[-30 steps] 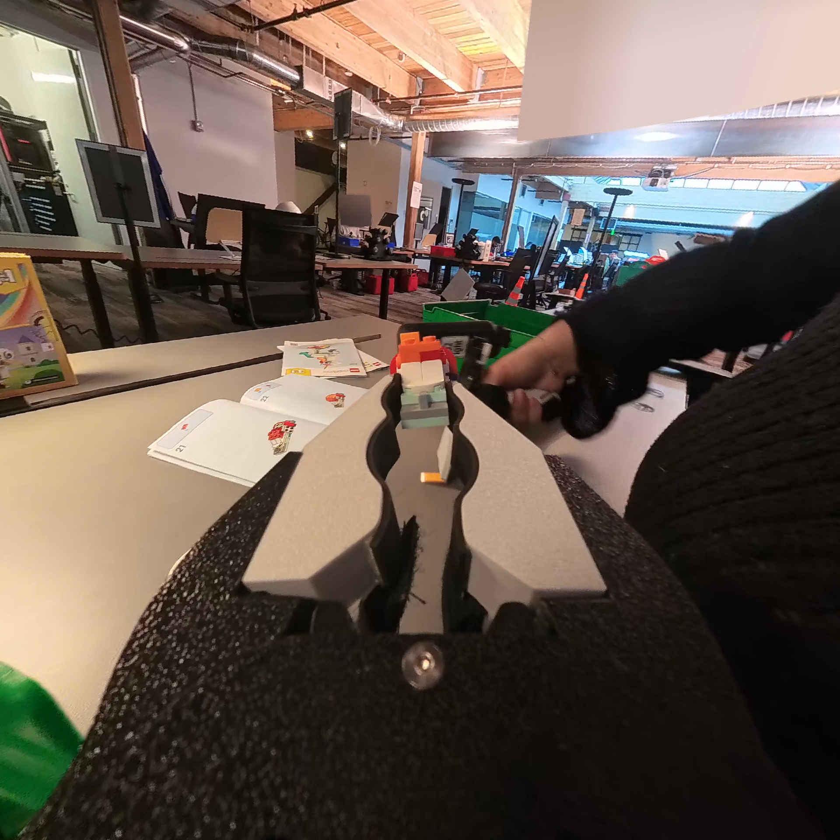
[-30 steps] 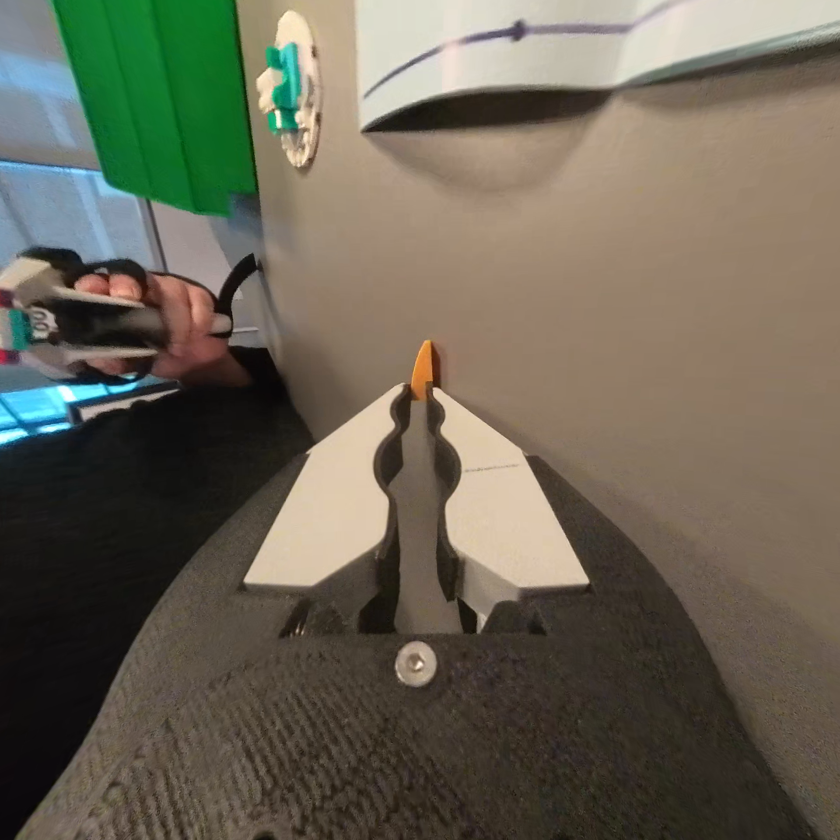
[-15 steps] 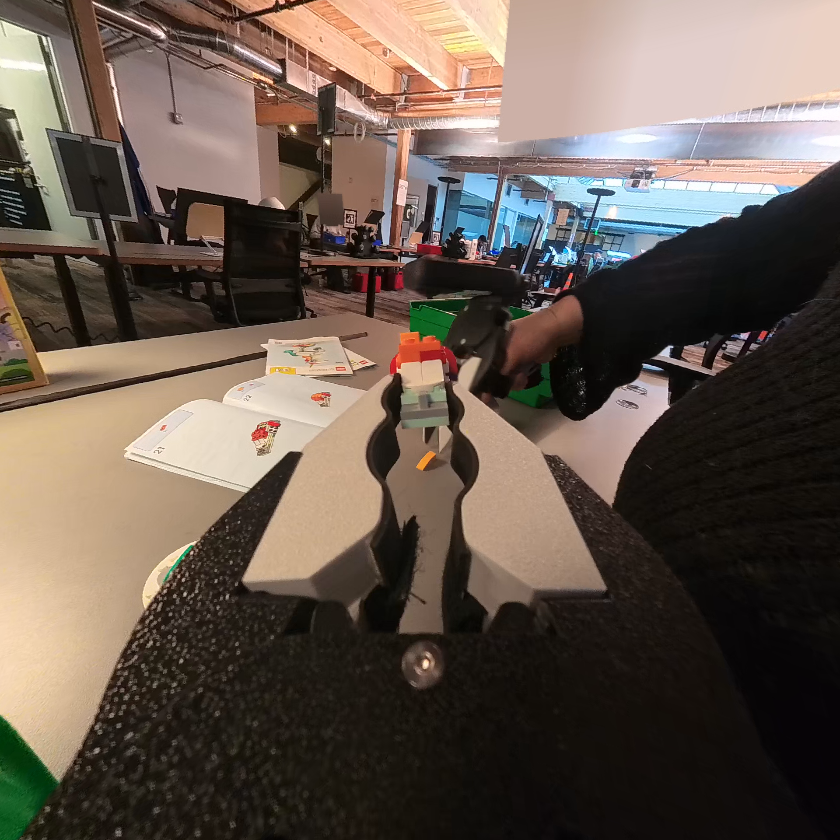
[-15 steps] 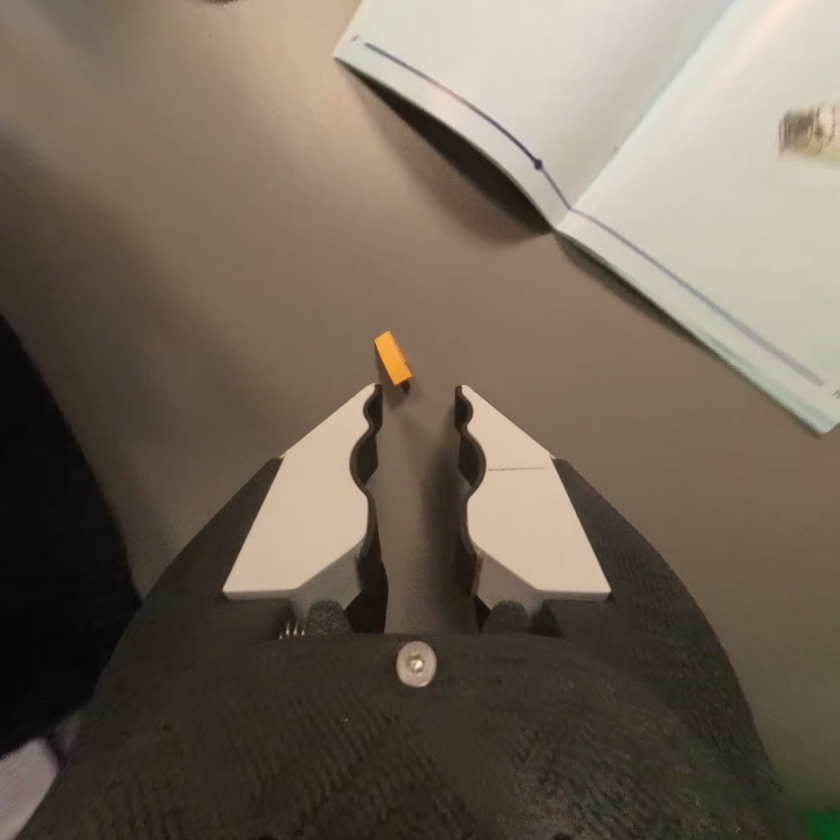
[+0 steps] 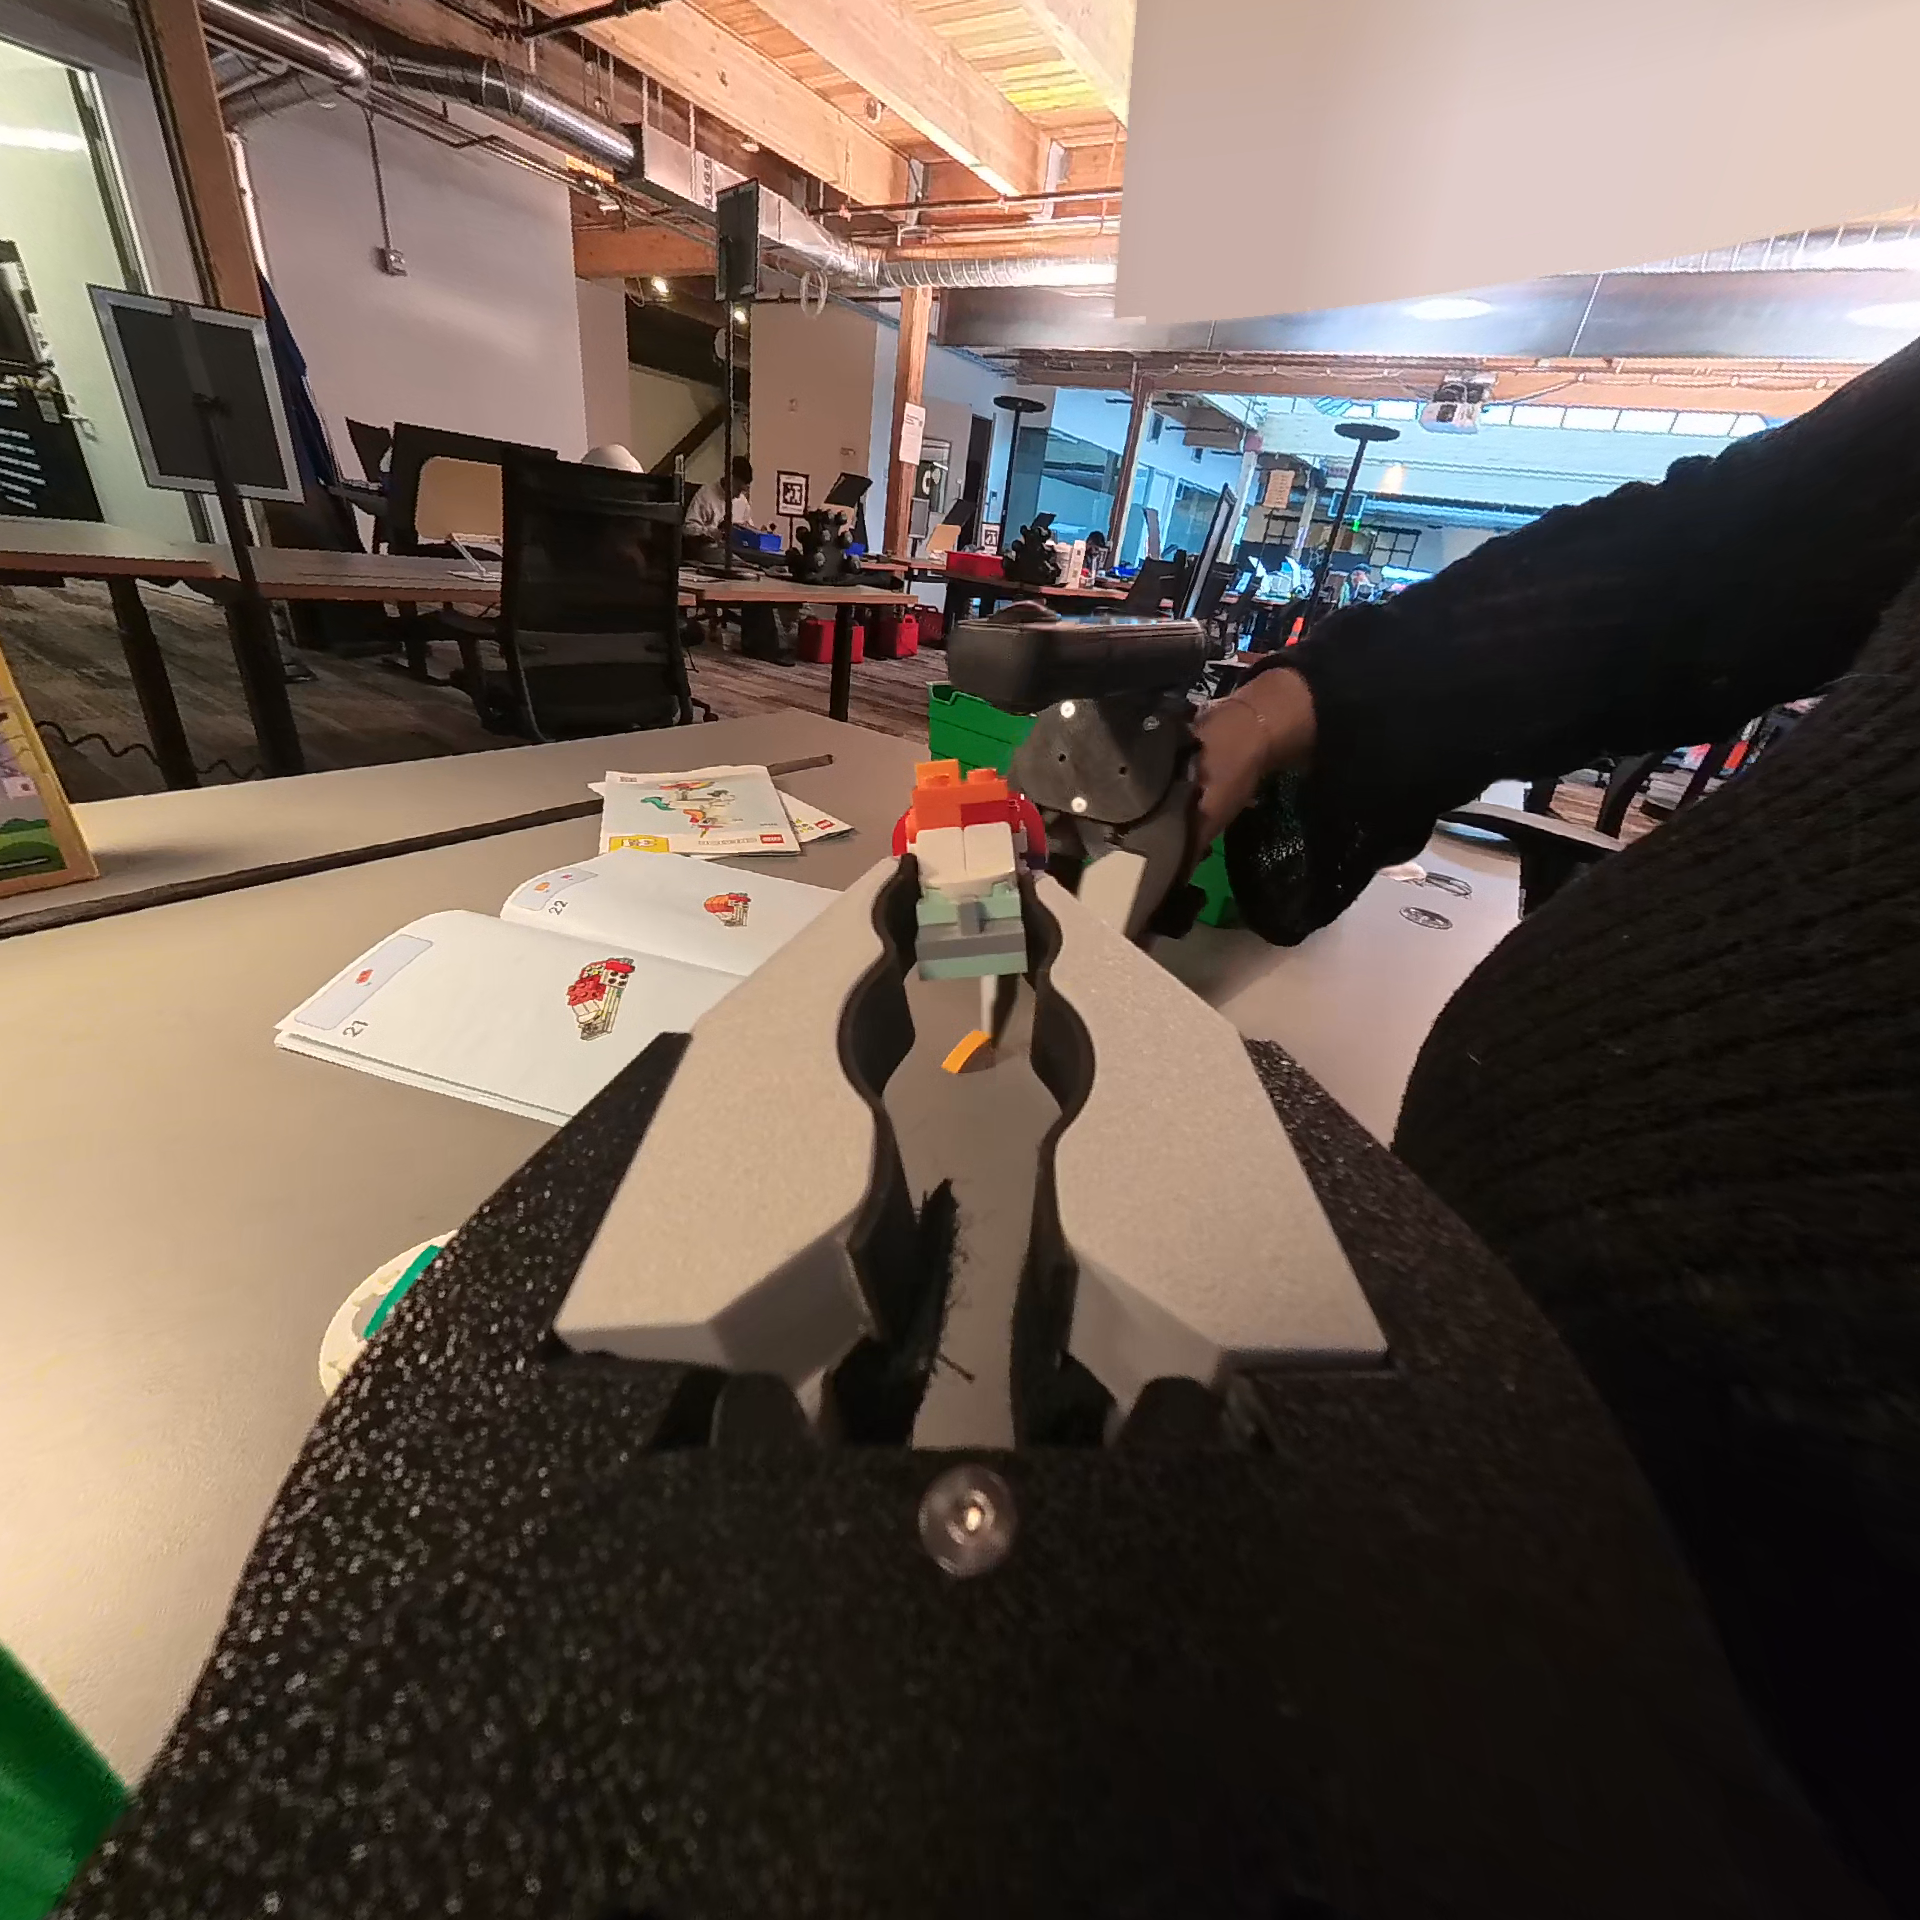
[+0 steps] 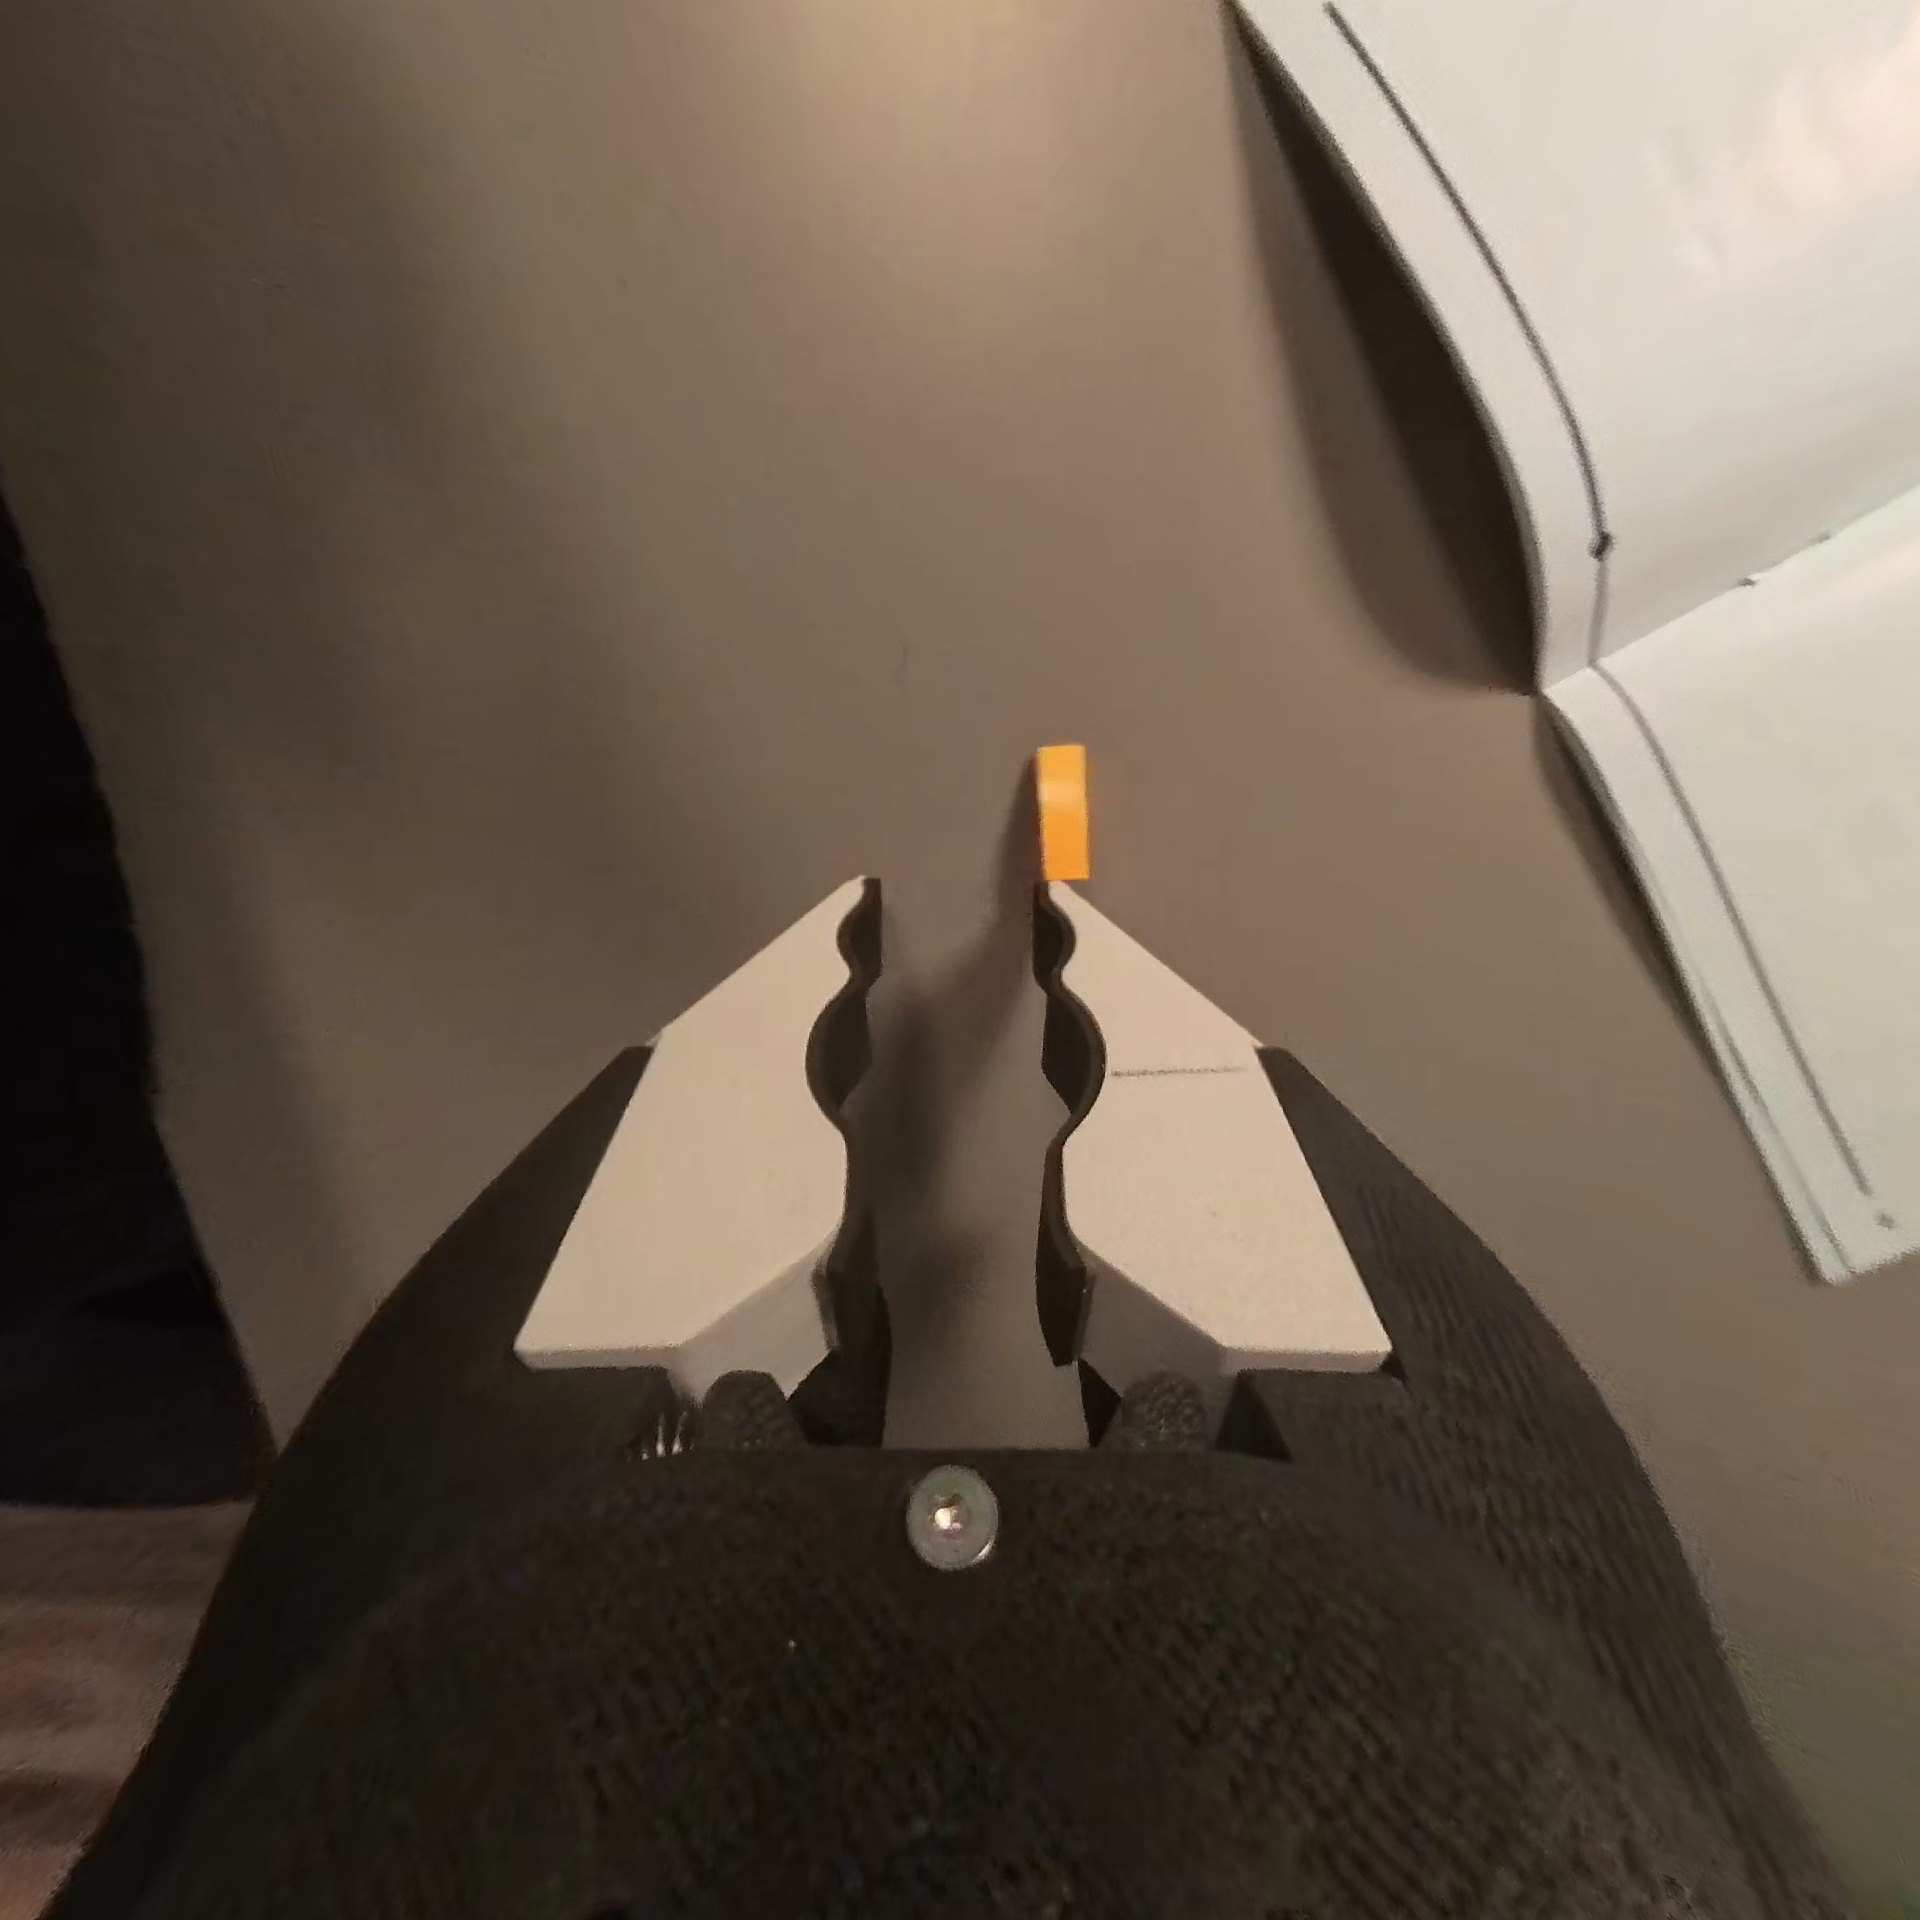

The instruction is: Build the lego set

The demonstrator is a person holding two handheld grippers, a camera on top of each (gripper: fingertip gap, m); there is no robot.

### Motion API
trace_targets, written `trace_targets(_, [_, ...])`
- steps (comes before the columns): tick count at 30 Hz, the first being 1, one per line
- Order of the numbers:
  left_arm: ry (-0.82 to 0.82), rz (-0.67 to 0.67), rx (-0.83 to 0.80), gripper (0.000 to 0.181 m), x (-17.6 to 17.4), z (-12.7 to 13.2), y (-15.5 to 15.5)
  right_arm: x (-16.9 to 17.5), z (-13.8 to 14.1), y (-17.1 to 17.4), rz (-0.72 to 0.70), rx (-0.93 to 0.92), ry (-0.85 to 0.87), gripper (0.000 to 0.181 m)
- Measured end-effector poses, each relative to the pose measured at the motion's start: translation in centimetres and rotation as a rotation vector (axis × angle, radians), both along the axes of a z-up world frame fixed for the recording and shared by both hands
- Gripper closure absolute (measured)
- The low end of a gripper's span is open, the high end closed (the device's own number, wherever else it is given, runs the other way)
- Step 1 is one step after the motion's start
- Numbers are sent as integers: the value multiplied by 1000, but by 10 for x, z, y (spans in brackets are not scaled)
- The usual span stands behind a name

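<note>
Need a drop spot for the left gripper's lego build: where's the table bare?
Bare grey table left of the open instruction booklet. Crowded ahead: orange piece, right gripper, green bin.

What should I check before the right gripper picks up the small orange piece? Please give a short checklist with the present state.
1. Right gripper open: ok.
2. Small orange piece between the fingertips: not ok; it sits ahead of the right finger's tip.
3. Piece lying free on the grey table: ok.
4. Open instruction booklet away from the piece: ok.
5. Left gripper shut on the lego model: ok.
6. Where the piece attaches on the model: cannot tell.
</note>
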State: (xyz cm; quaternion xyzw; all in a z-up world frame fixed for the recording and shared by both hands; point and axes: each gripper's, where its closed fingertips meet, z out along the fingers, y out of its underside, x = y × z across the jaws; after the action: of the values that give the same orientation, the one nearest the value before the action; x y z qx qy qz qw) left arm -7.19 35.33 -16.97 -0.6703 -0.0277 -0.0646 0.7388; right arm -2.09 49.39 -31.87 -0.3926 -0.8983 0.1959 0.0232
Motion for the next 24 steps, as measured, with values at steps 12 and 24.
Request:
trace_targets(12, [-3, -22, 1, 166, 1, 1, 4, -8, 2, 7, -46, -6, 6, 157])
trace_targets(24, [-3, -27, 3, 166, 2, 3, 5, -27, 25, -32, 156, -173, 141, 162])
